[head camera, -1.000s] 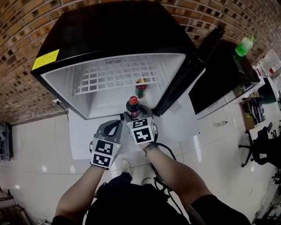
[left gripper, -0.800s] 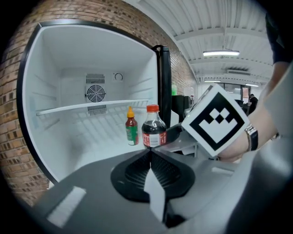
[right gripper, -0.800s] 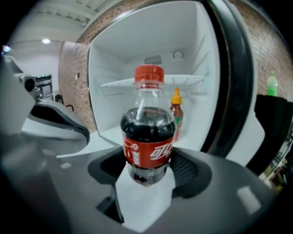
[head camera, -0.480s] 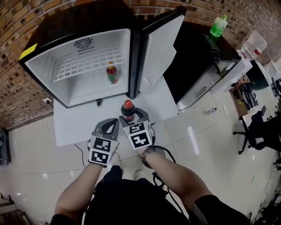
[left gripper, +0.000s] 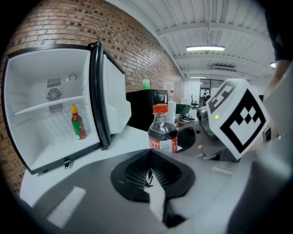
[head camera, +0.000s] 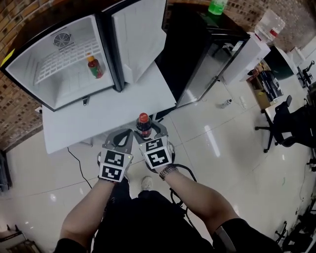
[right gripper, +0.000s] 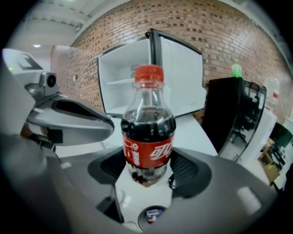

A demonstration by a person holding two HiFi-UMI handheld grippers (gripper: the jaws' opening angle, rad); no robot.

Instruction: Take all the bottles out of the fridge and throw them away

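Right tongs (right gripper: 149,170) grasp a cola bottle (right gripper: 147,132) low on its body, red cap up and the bottle upright, just short of the white tabletop (head camera: 98,121) that carries the open fridge (head camera: 29,74). Left tongs (left gripper: 149,170) are clenched on nothing, pads tip to tip, and ride just beside the right pair, with the cola bottle a little ahead and to their right.

By my reading, the step in hand is the carry: one bottle is out of the fridge and due for the bin. No bin shows in any view, so my next move calls for finding one, keeping the bottle steady on the way, and releasing the right tongs only once it hangs over the opening.

The job is not finished. A second bottle (head camera: 95,67), red-labelled with a yellow cap, stands upright inside the fridge, well apart from both tongs, and wants a return trip. A green bottle (head camera: 216,6) sits on top of the black cabinet (head camera: 197,54) beside the fridge door (head camera: 138,34); being outside the fridge, it is probably not mine to clear.
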